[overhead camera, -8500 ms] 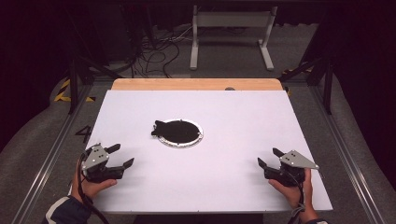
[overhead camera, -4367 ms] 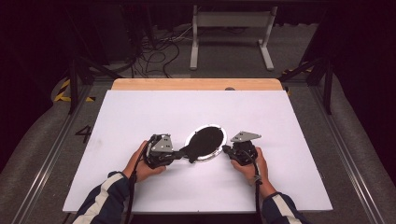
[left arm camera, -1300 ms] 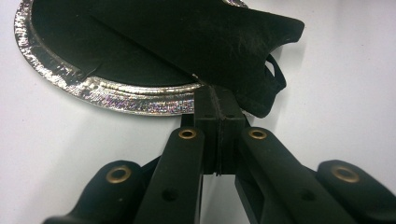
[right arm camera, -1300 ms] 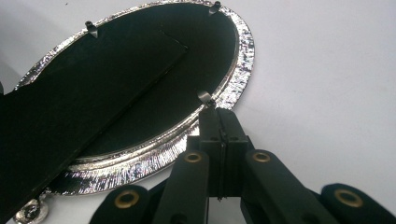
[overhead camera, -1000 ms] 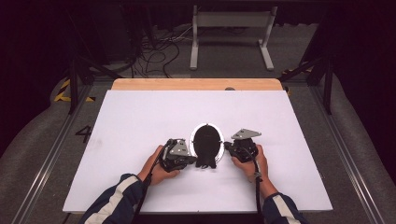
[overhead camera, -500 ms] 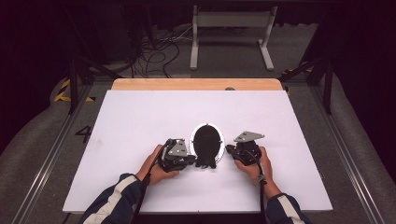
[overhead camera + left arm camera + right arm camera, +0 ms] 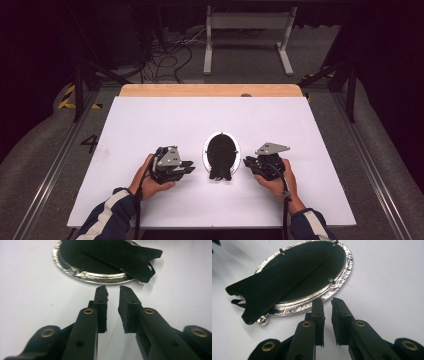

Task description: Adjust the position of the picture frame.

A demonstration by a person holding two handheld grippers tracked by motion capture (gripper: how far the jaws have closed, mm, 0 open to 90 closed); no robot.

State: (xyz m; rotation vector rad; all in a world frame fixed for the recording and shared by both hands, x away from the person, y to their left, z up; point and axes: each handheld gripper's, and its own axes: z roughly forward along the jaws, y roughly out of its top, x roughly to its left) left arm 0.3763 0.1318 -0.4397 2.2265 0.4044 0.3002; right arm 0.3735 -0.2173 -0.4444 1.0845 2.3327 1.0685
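High view shows an oval picture frame (image 7: 221,154) with a silver rim lying face down near the middle of the white table (image 7: 150,120), a little closer to the near edge, with its long axis running from the near edge toward the far edge. Its black stand flap (image 7: 220,173) sticks out over the rim at the near end. The left gripper (image 7: 187,167) lies on the left of the frame and the right gripper (image 7: 247,162) on the right, both pointing inward at it, so the frame is between the two tools. In the left gripper view the jaws have just been opening; they stand slightly apart with nothing between them, and the silver rim (image 7: 87,277) is just ahead of the tips, not touching. In the right gripper view the jaws have also just been opening, empty, and their tips are very near the rim (image 7: 322,296); I cannot tell if they touch it. The right gripper seems a bit nearer to the frame. I judge that both have let the frame go. No brand, label or writing can be read on the frame.
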